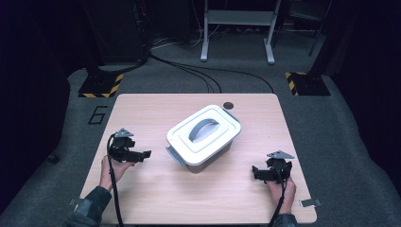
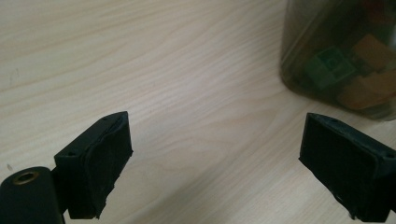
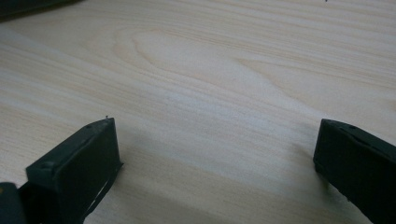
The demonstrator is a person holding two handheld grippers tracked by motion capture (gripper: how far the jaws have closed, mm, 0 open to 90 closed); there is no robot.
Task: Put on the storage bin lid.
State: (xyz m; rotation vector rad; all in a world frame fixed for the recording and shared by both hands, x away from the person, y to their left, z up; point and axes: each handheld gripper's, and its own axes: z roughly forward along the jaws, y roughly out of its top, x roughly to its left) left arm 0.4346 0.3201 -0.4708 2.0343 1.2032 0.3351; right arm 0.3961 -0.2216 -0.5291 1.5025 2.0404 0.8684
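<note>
Black jaws rise from the bottom corners of both gripper views, set wide apart over bare pale wood. Between the left gripper's (image 2: 215, 163) jaws there is nothing but table (image 2: 163, 70). At the upper right of that view stands the smoky, see-through wall of the storage box (image 2: 341, 51), just beyond the right-hand jaw and not touching it; coloured blocks (image 2: 334, 70), green, orange and brown, show through the plastic. The right gripper (image 3: 215, 163) is likewise agape and holds nothing, with wood grain ahead of it and a dark strip at the upper left corner of its view that I cannot identify.

From the high view the blocks cannot be made out, but the layout can. The storage box (image 1: 203, 137) sits near the middle of the table (image 1: 142, 109), turned at an angle, with its white lid (image 1: 182, 137) on, a grey arched handle (image 1: 203, 128) on top and grey clips at two corners. The left gripper (image 1: 142, 154) lies at centre left, its jaws pointing toward the box; the right gripper (image 1: 257, 172) is at lower right, well apart from the box. Each is held by a hand coming in from the bottom edge.

A small dark disc (image 1: 228, 105) marks the table's far edge. Grey carpet surrounds the table, with a painted figure 6 (image 1: 98, 115) at the left, yellow-and-black striped stand bases (image 1: 100, 86) at both sides, black cables (image 1: 198, 71) across the floor and a grey metal frame (image 1: 239, 28) at the top.
</note>
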